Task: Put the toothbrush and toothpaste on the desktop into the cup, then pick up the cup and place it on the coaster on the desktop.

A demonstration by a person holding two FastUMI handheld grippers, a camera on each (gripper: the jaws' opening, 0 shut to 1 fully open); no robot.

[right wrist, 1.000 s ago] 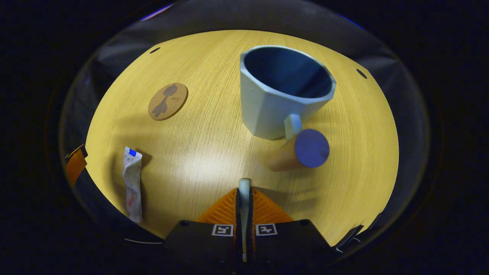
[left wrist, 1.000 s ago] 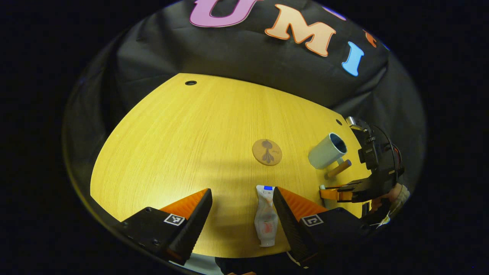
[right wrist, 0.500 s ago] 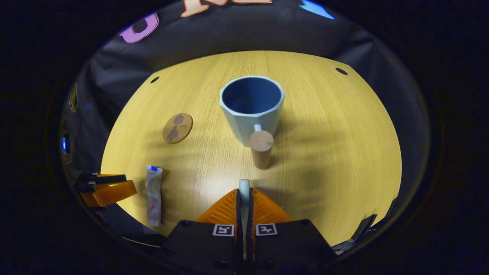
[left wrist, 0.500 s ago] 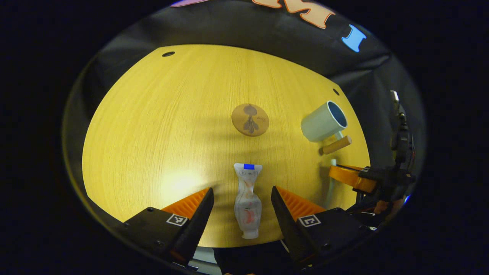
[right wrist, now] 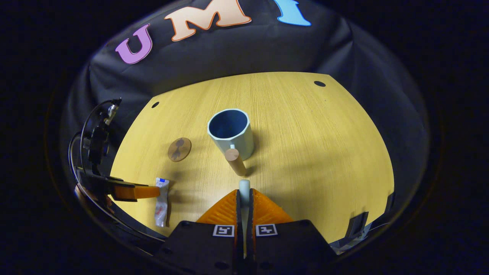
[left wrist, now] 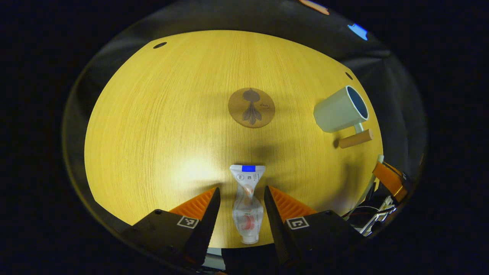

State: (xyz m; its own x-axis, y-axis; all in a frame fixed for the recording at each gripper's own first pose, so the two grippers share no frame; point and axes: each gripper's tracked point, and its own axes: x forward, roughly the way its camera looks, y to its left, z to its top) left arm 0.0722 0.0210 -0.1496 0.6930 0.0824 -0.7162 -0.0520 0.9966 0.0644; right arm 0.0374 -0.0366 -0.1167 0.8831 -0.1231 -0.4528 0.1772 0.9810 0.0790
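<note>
The toothpaste (left wrist: 246, 202), low in the frame, is straddled by the spread left gripper (left wrist: 240, 198). The toothbrush (right wrist: 244, 188) is pinched by the right gripper (right wrist: 244, 196) below the cup (right wrist: 231, 133). The squashy tube could be squeezed out sideways if clamped off-centre.

No word or number can be read. The toothpaste (left wrist: 247, 202) carries small print and a blue patch at its 12 o'clock end — too small to make out. The coaster (left wrist: 251, 107) bears a leaf drawing — no legible lettering.

Left gripper (left wrist: 238, 198) agape, right gripper (right wrist: 244, 194) clamped.
</note>
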